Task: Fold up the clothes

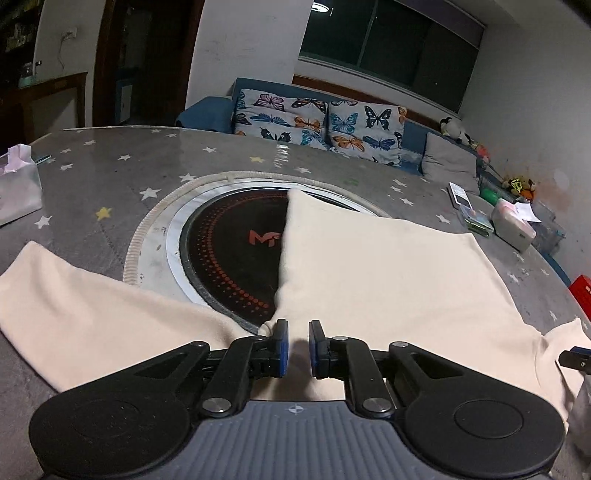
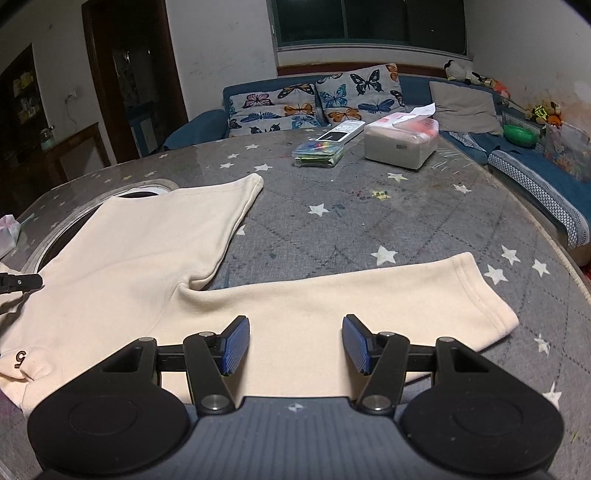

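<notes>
On the star-patterned table (image 1: 110, 177), left wrist view: left gripper (image 1: 295, 345) nearly closed, pinching a fold of the cream sweatshirt (image 1: 388, 266) beside the round inset cooktop (image 1: 236, 251). Right wrist view: right gripper (image 2: 295, 341) half open, holding nothing, above the sweatshirt's sleeve (image 2: 369, 299); tissue box (image 2: 400, 142) well beyond.

light: dim indoor, ceiling lamp (image 1: 320, 6) | glare: tabletop (image 1: 282, 155) sheen | edges: fisheye-bent, dark corners | focus: sharp
</notes>
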Demonstrator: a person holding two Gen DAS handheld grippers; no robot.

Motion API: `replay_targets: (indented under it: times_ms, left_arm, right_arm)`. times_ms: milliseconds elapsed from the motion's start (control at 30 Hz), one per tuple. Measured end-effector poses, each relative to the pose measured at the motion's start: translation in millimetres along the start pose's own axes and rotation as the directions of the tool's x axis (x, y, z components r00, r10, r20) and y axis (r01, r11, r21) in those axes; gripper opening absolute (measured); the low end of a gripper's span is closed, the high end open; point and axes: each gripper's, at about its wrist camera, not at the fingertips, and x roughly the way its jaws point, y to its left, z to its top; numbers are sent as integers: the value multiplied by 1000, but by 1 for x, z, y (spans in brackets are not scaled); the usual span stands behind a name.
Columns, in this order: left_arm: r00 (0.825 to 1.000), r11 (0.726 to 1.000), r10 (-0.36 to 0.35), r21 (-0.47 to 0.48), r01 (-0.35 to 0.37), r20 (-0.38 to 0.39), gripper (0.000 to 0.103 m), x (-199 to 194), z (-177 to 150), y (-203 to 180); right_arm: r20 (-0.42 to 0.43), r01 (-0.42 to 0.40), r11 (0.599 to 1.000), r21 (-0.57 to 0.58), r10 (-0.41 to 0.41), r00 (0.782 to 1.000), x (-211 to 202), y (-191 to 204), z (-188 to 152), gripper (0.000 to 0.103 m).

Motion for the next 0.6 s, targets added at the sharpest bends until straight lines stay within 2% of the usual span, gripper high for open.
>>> replay_targets:
  times_ms: [100, 200, 333, 433, 600]
  left_arm:
    - [1000, 1000, -4, 7, 4, -2, 14, 6, 6, -5]
    - [999, 999, 39, 34, -39, -11, 14, 19, 7, -7]
    - [999, 998, 37, 45, -36, -5, 14, 13, 7, -10]
    - [1000, 994, 7, 112, -9, 17, 15, -3, 1, -22]
    - [996, 970, -90, 225, 88, -2, 15, -27, -22, -51]
  right_arm:
    - [2, 0, 1000, -1, 0, 1000, 0, 0, 0, 57]
    - [1, -1, 1000, 1, 1, 1000, 0, 0, 0, 57]
    - [2, 4, 1000, -3, -4, 1000, -4, -1, -1, 57]
    - [11, 15, 1000, 5, -15, 1000, -11, -4, -3, 57]
    - [32, 58, 997, 57, -60, 998, -21, -21, -8, 57]
